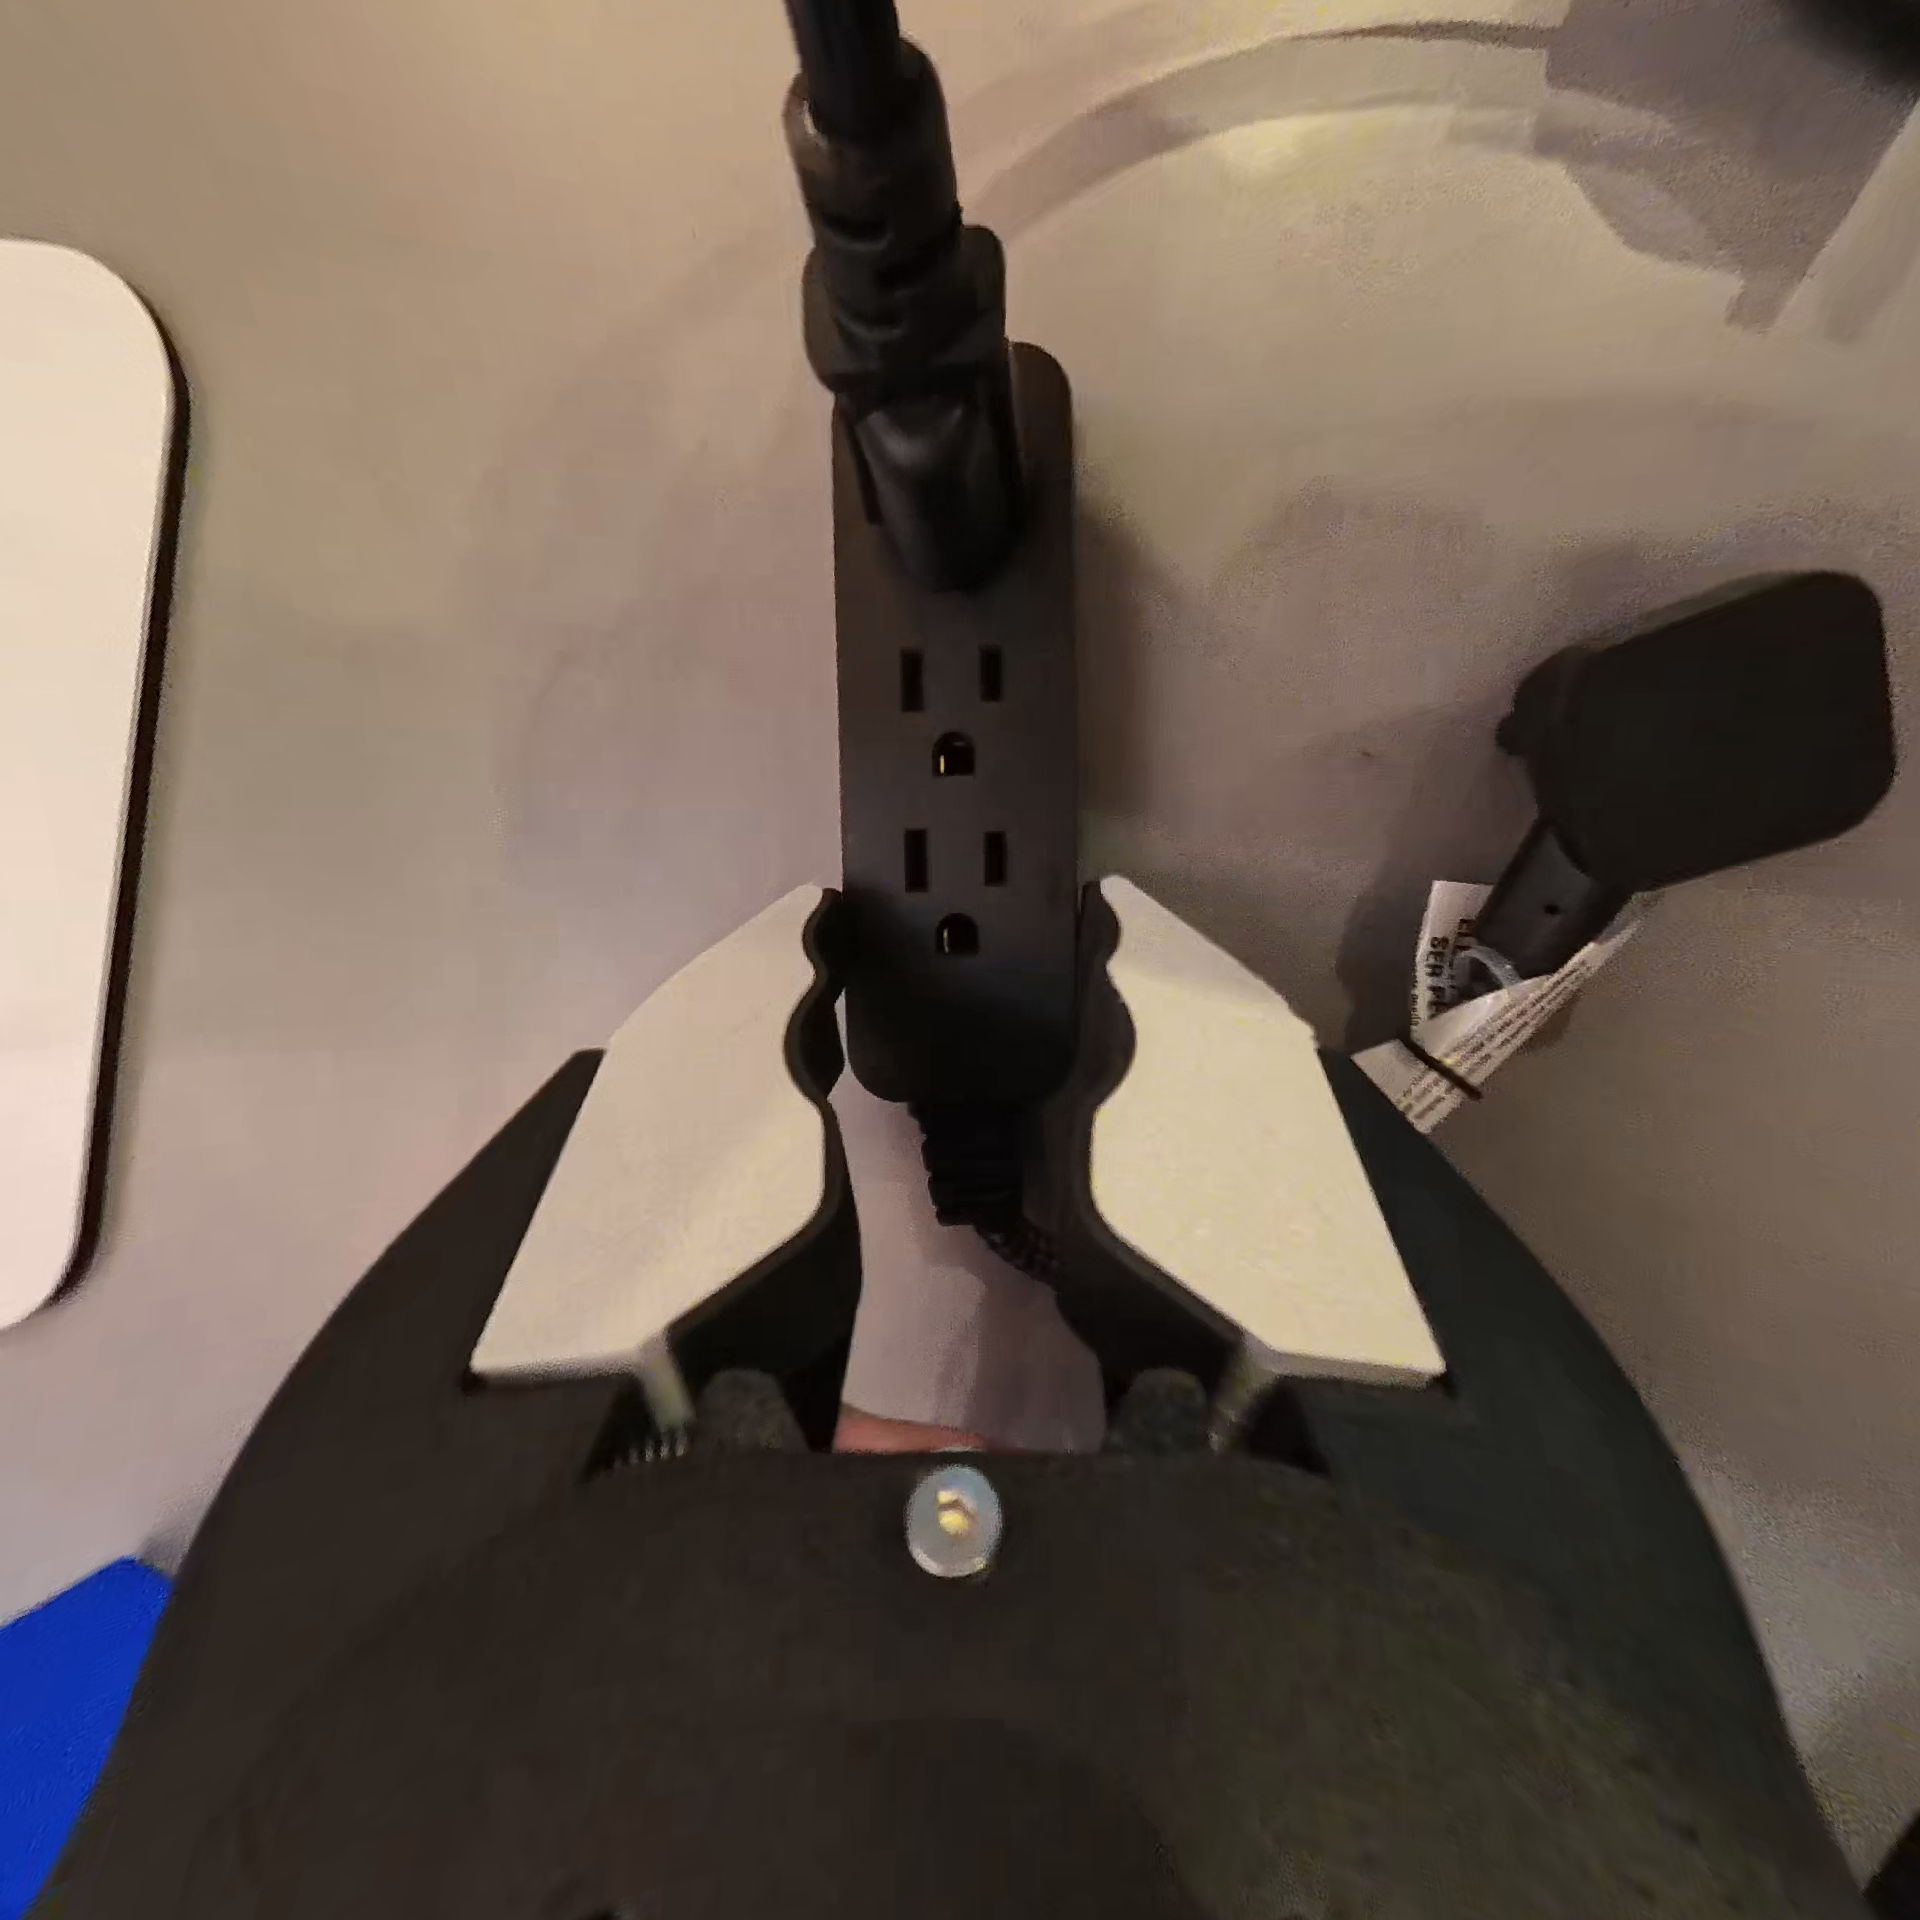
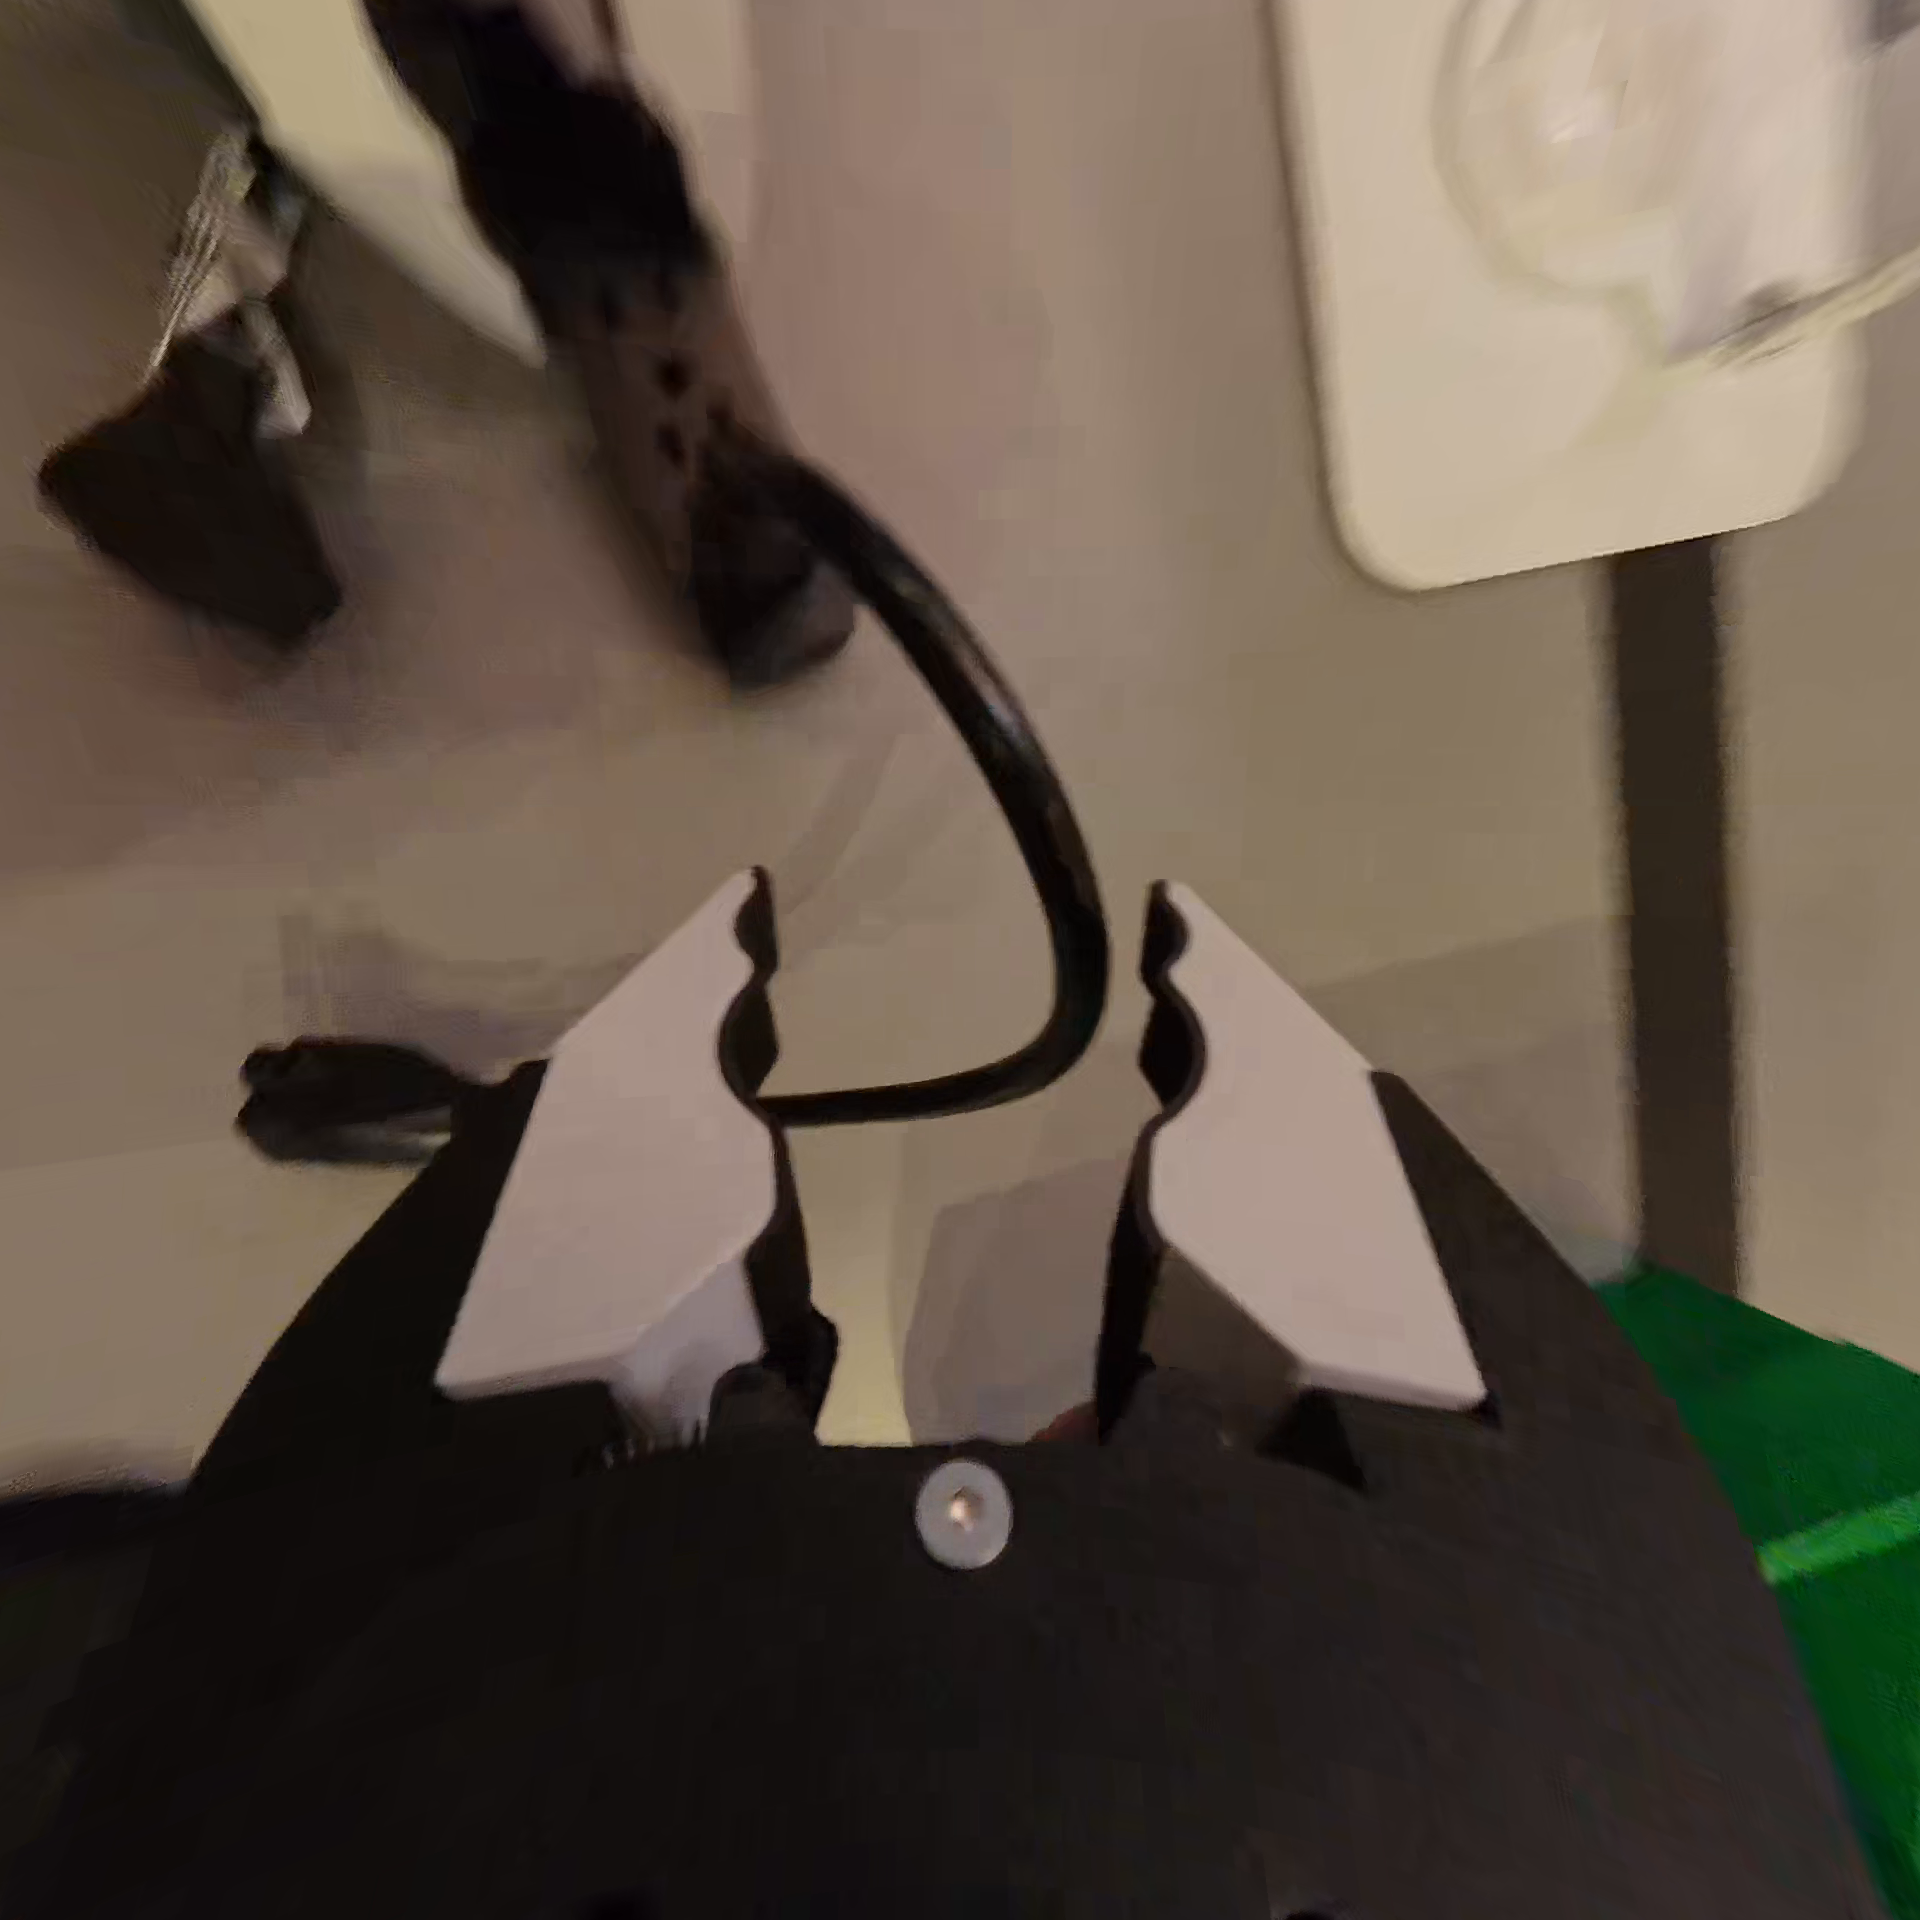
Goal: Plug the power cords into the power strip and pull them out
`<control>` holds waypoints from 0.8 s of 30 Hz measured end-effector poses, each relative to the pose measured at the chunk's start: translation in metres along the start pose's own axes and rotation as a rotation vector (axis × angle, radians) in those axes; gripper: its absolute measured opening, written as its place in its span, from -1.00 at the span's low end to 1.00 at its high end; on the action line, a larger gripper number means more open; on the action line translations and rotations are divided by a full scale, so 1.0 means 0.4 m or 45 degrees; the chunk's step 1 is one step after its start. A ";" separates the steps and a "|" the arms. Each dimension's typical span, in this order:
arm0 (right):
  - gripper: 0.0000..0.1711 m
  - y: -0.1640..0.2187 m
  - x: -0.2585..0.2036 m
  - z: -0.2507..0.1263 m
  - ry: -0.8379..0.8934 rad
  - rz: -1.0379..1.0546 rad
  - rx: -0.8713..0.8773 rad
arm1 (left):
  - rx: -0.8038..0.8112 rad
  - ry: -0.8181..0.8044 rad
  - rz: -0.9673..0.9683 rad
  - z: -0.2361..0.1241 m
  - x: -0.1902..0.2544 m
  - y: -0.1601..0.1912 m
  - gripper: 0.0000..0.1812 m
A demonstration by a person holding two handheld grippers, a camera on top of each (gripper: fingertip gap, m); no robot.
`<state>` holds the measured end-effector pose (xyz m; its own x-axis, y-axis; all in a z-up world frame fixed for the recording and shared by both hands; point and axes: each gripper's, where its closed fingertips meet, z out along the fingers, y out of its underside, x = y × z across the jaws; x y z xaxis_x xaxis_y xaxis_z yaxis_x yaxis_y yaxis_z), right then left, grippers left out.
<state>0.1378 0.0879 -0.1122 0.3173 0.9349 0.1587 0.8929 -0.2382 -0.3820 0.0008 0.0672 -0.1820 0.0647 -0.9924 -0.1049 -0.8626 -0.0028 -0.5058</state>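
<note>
Two near outlets (image 1: 953, 821) free; plug (image 1: 920, 457) blocks the far one.

Power cord (image 1: 883, 156) cut off at top edge, power strip (image 2: 665, 343) motion-blurred, white tray (image 1: 62, 779) cropped left

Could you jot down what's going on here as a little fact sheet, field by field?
Surface: pale table
Power strip: black, lying flat, clamped at its near end by the left gripper
Plugged cord: black plug seated in the far socket
Free sockets: two, nearer the gripper
Loose plug: black, flat, lying right of the strip, with a white tag
Right gripper: open, holding nothing, a black cable curving between its fingers
</note>
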 end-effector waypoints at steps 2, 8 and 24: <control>-0.47 0.023 -0.018 0.027 -0.101 0.043 -0.021 | -0.028 -0.002 0.049 0.002 -0.018 0.004 -0.53; -1.00 0.024 -0.079 -0.018 -0.110 0.204 0.059 | -0.102 0.029 0.217 0.012 -0.060 0.000 -0.51; -1.00 0.066 -0.166 -0.051 0.260 0.834 0.202 | 0.165 -0.005 -0.364 -0.038 -0.150 -0.080 -0.34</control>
<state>0.1470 0.0141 -0.1142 0.8411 0.5407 0.0124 0.4454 -0.6795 -0.5830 0.0168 0.1249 -0.1466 0.2973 -0.9533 0.0540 -0.7381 -0.2653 -0.6204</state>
